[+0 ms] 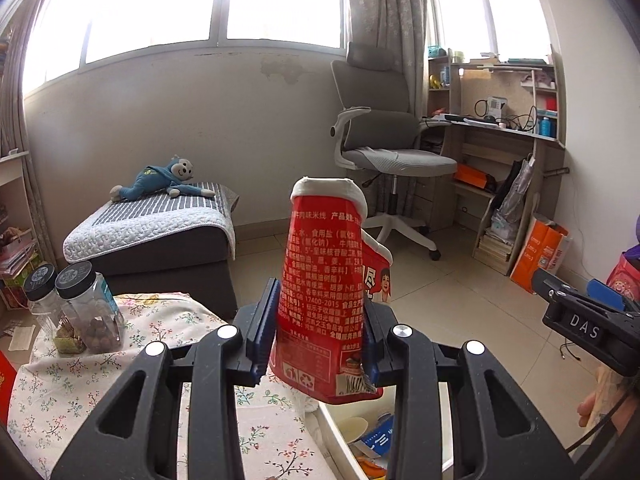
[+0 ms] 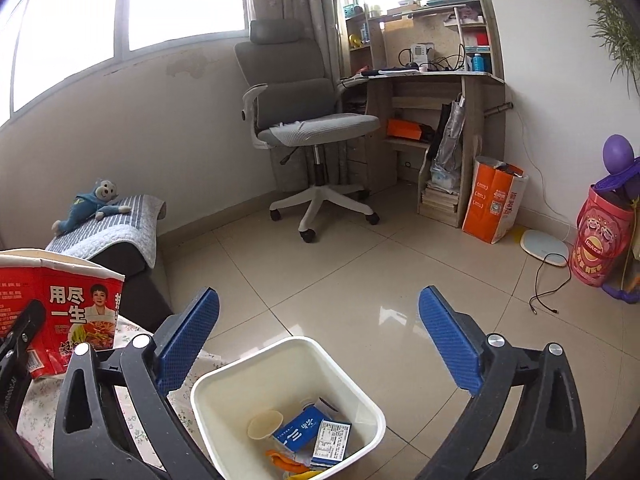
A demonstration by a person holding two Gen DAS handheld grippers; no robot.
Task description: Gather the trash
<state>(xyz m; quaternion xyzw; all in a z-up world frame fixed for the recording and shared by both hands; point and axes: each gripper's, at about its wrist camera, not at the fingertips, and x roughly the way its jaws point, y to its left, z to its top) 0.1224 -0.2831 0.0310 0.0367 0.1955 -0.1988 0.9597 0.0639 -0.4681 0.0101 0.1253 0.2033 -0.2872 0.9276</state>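
We read "用尽一生" in white on the crushed red paper noodle cup (image 2: 60, 304), "GB 17400-2015" among its small print, and "DAS" on the right black gripper (image 1: 584, 330) beside that cup.

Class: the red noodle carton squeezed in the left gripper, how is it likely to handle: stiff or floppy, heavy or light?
The carton looks flattened between the left gripper, so probably thin card that crushes easily. It stands upright from a low pinch, so likely light and empty. Its torn bottom edge suggests it could rip if tugged.
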